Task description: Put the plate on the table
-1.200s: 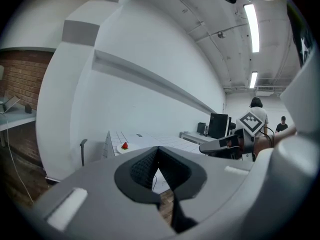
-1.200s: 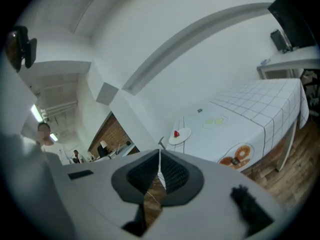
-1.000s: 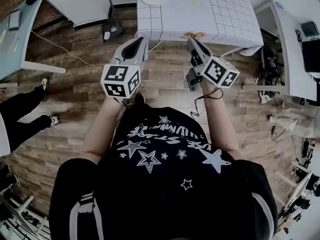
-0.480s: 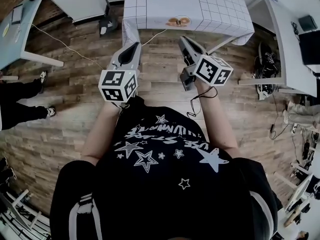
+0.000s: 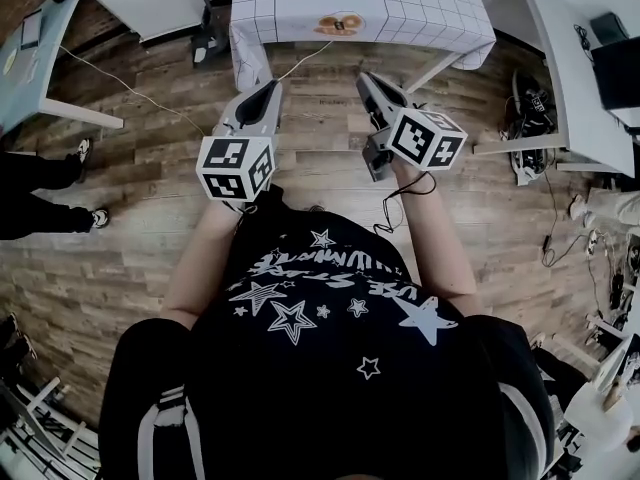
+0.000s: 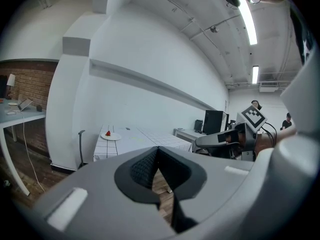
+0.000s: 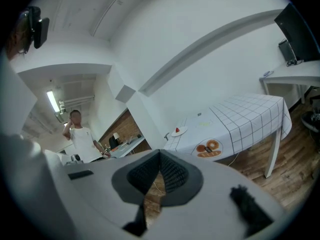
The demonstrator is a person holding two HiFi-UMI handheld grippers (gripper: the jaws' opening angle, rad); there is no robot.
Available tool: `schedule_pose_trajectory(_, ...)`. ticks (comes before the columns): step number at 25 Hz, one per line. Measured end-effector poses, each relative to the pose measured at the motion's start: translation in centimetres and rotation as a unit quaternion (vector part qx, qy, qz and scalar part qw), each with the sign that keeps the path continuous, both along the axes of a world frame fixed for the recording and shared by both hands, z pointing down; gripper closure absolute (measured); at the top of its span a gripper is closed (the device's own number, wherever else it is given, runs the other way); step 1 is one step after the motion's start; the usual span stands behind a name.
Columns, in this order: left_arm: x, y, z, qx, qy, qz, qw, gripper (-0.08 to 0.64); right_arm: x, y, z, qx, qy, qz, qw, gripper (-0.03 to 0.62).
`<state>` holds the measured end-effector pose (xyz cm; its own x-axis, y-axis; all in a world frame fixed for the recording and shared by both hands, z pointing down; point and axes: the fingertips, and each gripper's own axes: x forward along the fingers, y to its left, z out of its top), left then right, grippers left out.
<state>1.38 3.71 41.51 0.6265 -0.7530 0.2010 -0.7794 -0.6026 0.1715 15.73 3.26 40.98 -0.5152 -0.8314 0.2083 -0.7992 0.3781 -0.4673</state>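
Both grey hand-held grippers hang over the wood-plank floor (image 5: 320, 158), well apart from the tabletop (image 6: 150, 138). The left hand-held gripper (image 6: 158, 149) has its ribbed black pads (image 6: 145, 166) pressed together on nothing. The right hand-held gripper (image 7: 160, 154) is likewise closed and empty. The round white plate (image 6: 111, 136), bearing a small red item (image 6: 108, 133), lies on the tabletop's grid-lined white cloth (image 5: 420, 8)

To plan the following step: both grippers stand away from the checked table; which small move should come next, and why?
Probably just lower both: the plate already lies on the table, and the left gripper and right gripper are shut and empty, so no grasp seems needed.
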Motion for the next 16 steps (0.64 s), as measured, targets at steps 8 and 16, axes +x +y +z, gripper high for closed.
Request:
schedule_pose_trajectory(8, 0.0, 2.4, 0.0, 0.001, -0.002, -0.014, 0.9999, 0.551, -0.7, 2.4, 0.3, 0.002, 0.023, -0.022, 0.999, 0.578)
schedule_pose_trajectory(16, -0.9, 4.0, 0.4, -0.003, -0.004, -0.026, 0.9996, 0.551, -1.7, 3.4, 0.1, 0.009, 0.039, -0.039, 0.998, 0.578)
